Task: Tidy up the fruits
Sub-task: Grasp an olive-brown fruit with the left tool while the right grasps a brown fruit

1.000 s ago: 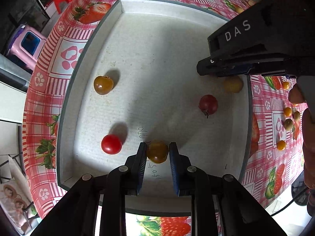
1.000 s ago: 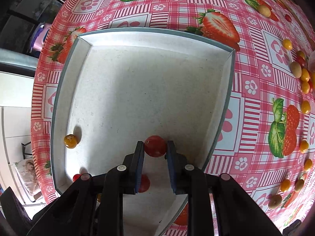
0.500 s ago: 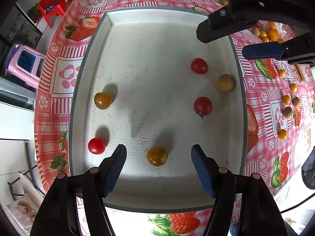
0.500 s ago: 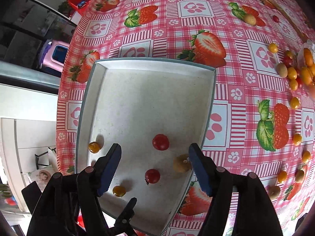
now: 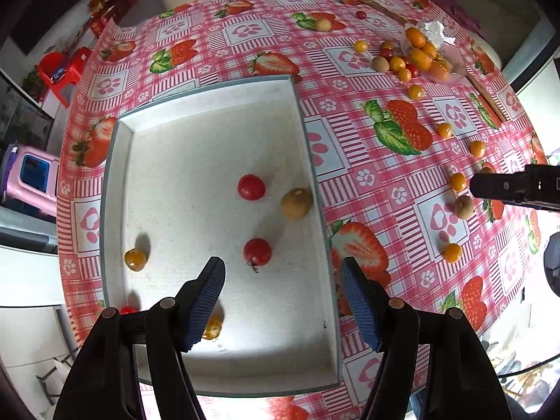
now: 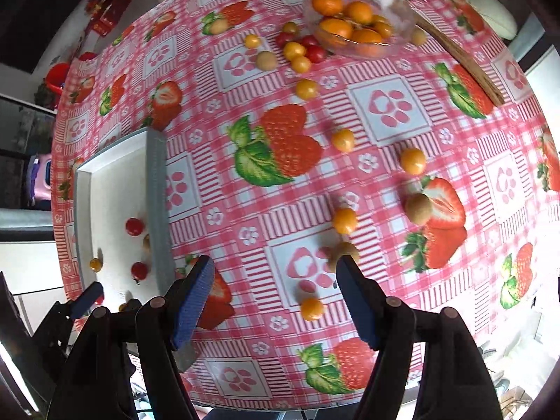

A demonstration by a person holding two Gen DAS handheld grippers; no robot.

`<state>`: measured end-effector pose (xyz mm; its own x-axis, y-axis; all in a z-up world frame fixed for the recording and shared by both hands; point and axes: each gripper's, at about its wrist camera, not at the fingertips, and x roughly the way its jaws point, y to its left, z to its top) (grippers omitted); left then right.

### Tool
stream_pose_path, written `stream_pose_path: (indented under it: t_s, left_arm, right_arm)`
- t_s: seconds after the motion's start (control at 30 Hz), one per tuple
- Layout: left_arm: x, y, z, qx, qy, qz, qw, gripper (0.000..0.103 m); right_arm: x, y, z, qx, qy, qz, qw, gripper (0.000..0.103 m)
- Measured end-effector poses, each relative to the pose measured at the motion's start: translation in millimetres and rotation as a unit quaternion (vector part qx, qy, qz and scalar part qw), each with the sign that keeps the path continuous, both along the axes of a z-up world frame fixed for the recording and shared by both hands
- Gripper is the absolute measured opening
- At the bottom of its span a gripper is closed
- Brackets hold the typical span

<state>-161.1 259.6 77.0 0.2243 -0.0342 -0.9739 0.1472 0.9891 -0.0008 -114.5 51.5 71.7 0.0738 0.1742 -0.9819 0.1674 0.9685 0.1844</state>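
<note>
A white tray lies on the strawberry tablecloth. In it are two red tomatoes, a brown fruit and orange berries. My left gripper is open and empty, raised above the tray's near half. My right gripper is open and empty above loose fruit on the cloth: an orange berry, a brown fruit, another orange berry. The tray shows at the left of the right wrist view.
A clear bowl of oranges stands at the far side with small tomatoes and berries beside it. More berries and a brown fruit are scattered right of the tray. A wooden stick lies far right.
Both grippers have lifted and drawn back from the tray. The right gripper has swung right, over the loose fruit on the cloth. The released tomato and berry stay in the tray.
</note>
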Motion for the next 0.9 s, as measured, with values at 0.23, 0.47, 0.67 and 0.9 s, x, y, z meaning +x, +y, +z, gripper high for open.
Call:
stream_pose_path:
  t_s: [0.23, 0.47, 0.67, 0.9]
  left_arm:
    - [-2.5, -57.1, 2.1, -0.025, 0.012, 0.004, 0.9996, 0.069]
    - [3.6, -120.1, -14.2, -0.058, 0.03, -0.025, 0.9975, 0.069]
    - [11.0, -149.9, -30.5, -0.062, 0.039, -0.041, 0.9965, 0.069]
    - [19.0, -167.9, -47.8, -0.05, 0.049, -0.05, 0.9963, 0.069]
  right_arm:
    - [-16.3, -79.0, -14.1, -0.03, 0.032, -0.027, 0.999, 0.076]
    - [-6.5, -108.5, -23.4, -0.034, 0.032, -0.002, 0.999, 0.071]
    - [6.1, -118.0, -35.3, -0.002, 0.033, 0.001, 0.999, 0.063]
    - [17.9, -117.8, -50.4, 0.028, 0.043, 0.007, 0.999, 0.057]
